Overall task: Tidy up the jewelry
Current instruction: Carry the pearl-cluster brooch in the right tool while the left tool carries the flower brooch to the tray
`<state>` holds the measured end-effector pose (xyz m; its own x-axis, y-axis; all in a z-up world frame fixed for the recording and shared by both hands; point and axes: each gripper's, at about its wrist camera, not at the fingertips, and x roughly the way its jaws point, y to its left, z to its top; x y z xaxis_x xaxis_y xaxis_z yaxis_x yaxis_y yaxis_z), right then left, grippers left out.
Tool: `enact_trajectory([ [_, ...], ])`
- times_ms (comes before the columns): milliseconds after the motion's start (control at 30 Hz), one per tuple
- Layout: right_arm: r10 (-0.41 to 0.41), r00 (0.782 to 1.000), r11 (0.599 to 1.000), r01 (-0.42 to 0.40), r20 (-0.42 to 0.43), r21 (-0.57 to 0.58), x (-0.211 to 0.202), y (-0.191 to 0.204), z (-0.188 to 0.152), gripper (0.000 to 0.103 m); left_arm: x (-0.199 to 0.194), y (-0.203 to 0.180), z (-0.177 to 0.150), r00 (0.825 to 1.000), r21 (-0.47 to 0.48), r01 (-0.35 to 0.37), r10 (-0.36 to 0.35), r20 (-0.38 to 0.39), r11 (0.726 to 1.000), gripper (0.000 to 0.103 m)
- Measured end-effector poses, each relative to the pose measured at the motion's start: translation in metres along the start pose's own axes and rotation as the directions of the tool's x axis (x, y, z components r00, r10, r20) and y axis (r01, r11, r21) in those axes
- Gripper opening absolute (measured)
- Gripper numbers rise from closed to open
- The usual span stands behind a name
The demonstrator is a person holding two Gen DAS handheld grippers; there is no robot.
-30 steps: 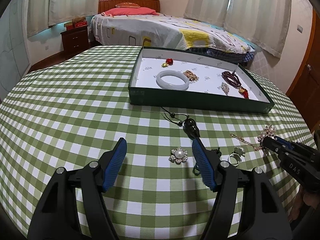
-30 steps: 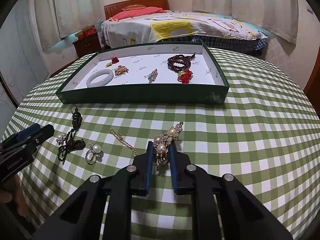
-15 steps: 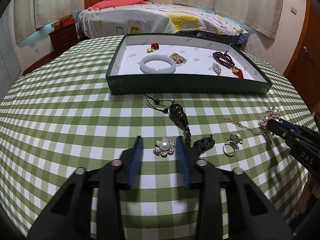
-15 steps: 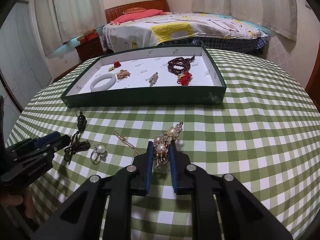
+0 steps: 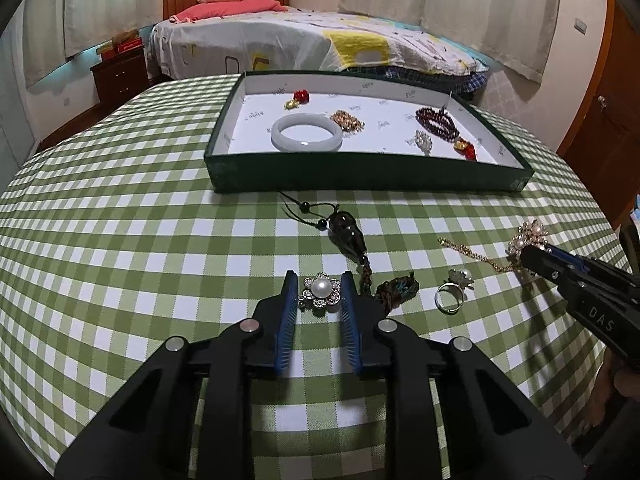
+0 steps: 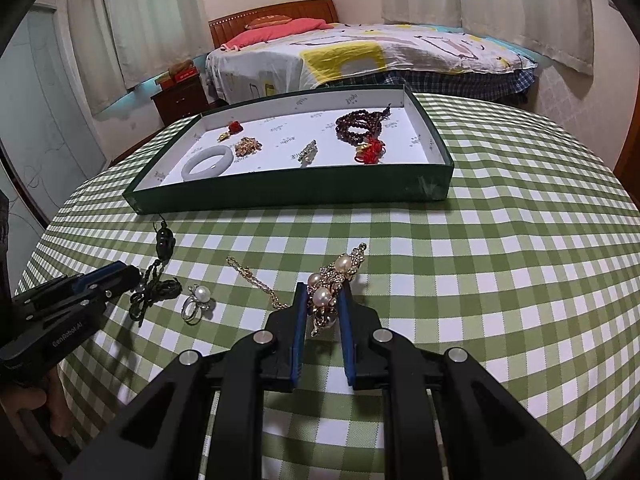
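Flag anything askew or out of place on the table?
Nothing damaged. Four pieces lie outside the green tray, on the cloth: the pearl flower brooch between the closing left gripper jaws, a dark corded pendant, a pearl ring, and the pearl cluster brooch clamped by the right gripper.

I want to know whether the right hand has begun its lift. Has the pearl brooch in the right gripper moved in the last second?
No. The pearl brooch sits between the right gripper fingers over the same tablecloth squares, equally short of the green tray.
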<state>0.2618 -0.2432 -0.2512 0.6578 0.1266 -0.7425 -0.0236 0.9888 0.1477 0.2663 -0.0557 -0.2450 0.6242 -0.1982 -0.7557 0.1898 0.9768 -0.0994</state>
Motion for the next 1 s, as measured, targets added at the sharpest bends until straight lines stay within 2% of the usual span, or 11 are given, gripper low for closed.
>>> enact_trajectory([
  [200,-0.003,1.0,1.0,0.003,0.027,-0.002,-0.004,0.002,0.001,0.016,-0.008,0.002,0.0,0.999,-0.01,0.001,-0.001,0.034,1.0,0.022],
  [633,0.011,0.986,1.0,-0.008,0.165,-0.015,-0.037,0.011,0.02,0.016,-0.039,0.007,0.021,0.991,-0.042,0.027,-0.021,0.129,0.999,0.022],
  [1000,0.038,0.955,0.999,-0.026,0.293,-0.044,-0.063,0.02,0.066,0.016,-0.072,-0.005,0.072,0.959,-0.01,0.06,-0.055,0.279,0.998,0.022],
])
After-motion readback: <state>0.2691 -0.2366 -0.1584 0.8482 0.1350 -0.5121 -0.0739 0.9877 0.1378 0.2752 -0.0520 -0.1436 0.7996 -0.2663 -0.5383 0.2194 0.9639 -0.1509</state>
